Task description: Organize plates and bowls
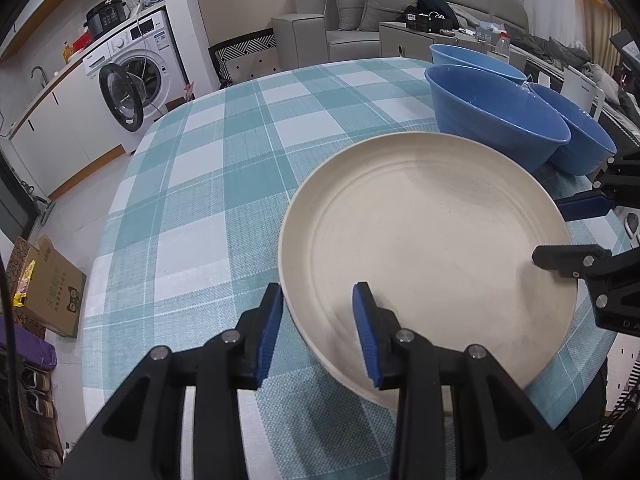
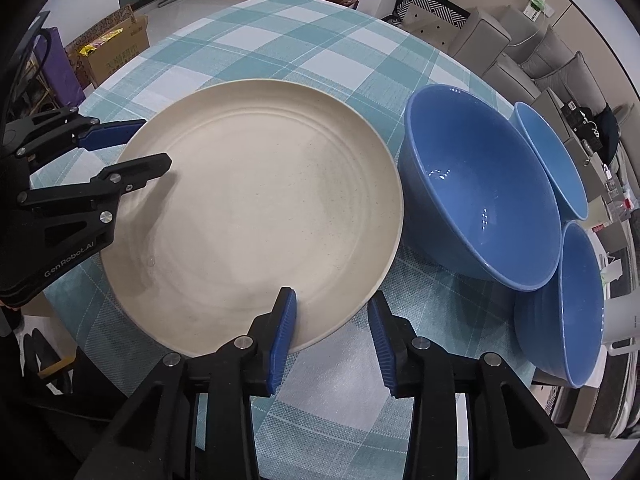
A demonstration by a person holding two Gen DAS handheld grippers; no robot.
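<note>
A large cream plate [image 1: 432, 248] lies flat on the teal checked tablecloth [image 1: 224, 184]. My left gripper [image 1: 318, 320] straddles its near-left rim, one blue pad outside and one inside, jaws apart and not pressing. In the right wrist view my right gripper [image 2: 332, 332] straddles the plate [image 2: 256, 208] at its near edge in the same way, open. Each gripper shows in the other's view: the right gripper [image 1: 560, 232] and the left gripper [image 2: 144, 146]. Three blue bowls stand beside the plate: a big bowl [image 2: 480, 184] touching its rim, a second bowl [image 2: 552, 156] behind, and a third bowl [image 2: 576, 304] nearer.
The round table's edge [image 1: 132, 184] curves close on the left. Below it on the floor sits a cardboard box [image 1: 56, 292]. A washing machine [image 1: 132, 68] and a grey sofa [image 1: 360, 12] stand beyond the table. Bare cloth stretches behind the plate.
</note>
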